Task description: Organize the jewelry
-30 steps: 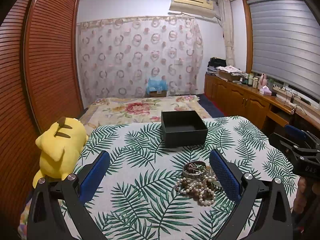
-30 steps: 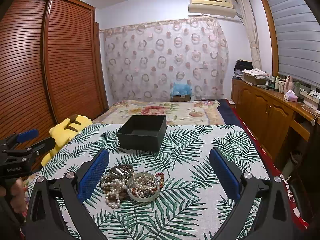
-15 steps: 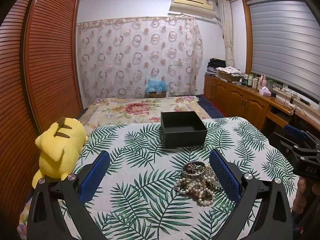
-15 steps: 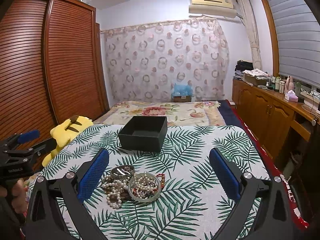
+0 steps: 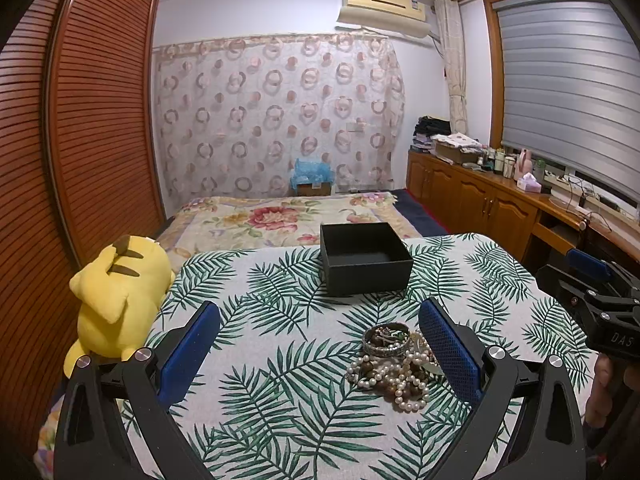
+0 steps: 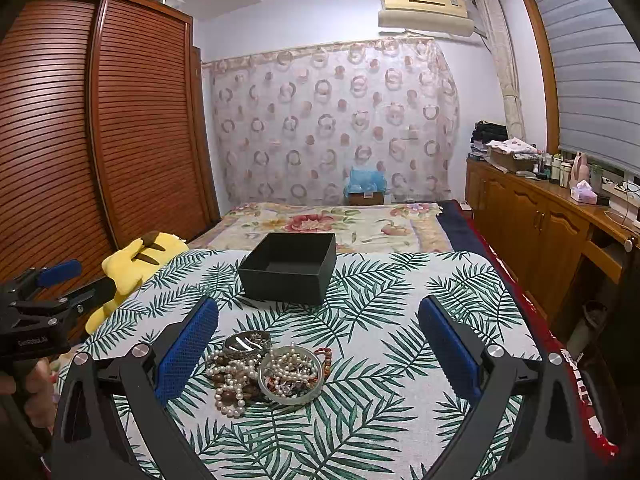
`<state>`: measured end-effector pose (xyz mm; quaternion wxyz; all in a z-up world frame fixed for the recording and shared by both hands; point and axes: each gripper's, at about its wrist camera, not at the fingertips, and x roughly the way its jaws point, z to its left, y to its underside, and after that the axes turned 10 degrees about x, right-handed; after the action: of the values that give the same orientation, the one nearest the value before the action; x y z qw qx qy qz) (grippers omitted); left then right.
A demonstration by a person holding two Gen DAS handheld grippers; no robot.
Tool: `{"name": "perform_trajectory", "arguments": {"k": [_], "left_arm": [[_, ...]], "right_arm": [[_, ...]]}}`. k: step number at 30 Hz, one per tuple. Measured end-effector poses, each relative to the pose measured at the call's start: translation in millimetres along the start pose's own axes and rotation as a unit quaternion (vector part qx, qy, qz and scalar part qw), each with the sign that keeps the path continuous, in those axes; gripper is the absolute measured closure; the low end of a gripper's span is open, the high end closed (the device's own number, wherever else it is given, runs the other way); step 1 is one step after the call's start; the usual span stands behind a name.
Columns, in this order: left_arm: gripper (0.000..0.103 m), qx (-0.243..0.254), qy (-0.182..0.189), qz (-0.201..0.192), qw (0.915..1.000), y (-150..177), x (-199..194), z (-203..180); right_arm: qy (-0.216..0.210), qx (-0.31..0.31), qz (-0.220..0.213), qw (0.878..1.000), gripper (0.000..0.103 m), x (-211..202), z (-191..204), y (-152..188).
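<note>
- Left gripper point(image 5: 319, 350): its blue fingers point(image 5: 188, 350) are spread wide. They hold nothing and touch nothing. They hang over the cloth point(image 5: 280, 400).
- Right gripper point(image 6: 318, 350): spread wide too, and it holds nothing.
- The jewelry point(image 5: 394, 366) lies in a heap on the cloth. In the left view it sits just beside the right-hand finger, which hides one edge of it. In the right view the jewelry point(image 6: 264, 372) sits just beside the left-hand finger point(image 6: 186, 350).
- The right view shows a clear bangle point(image 6: 291, 376) with pearls and red beads piled inside its ring. The left view shows that part poorly.
- Both views show a silver bangle point(image 5: 386, 340) at the back of the heap, and strings of white pearls mixed with brown beads.
- The left view shows the right gripper at its right edge, held by a hand point(image 5: 600, 392). The right view shows the left gripper at its left edge.
- A black box point(image 5: 365, 258) stands open on the cloth, behind the heap and apart from it. What shows of its inside is bare.
- A yellow plush toy point(image 5: 116, 300) lies at the left edge of the cloth.
- A bed point(image 6: 340, 226) with a flower cover lies behind the box.
</note>
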<state>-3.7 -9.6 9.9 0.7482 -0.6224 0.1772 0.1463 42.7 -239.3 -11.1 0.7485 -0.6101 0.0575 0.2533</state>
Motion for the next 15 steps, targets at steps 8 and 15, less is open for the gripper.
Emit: {"name": "perform_trajectory", "arguments": {"k": [8,15], "left_arm": [[0.007,0.000,0.000,-0.003,1.0000,2.9,-1.9,2.3],[0.007,0.000,0.000,-0.003,1.0000,3.5,-1.4,3.1]], "right_arm": [[-0.001,0.000,-0.001,1.000,0.002,0.9,0.1,-0.5],[-0.001,0.000,-0.001,1.000,0.003,-0.4,-0.1,0.4]]}}
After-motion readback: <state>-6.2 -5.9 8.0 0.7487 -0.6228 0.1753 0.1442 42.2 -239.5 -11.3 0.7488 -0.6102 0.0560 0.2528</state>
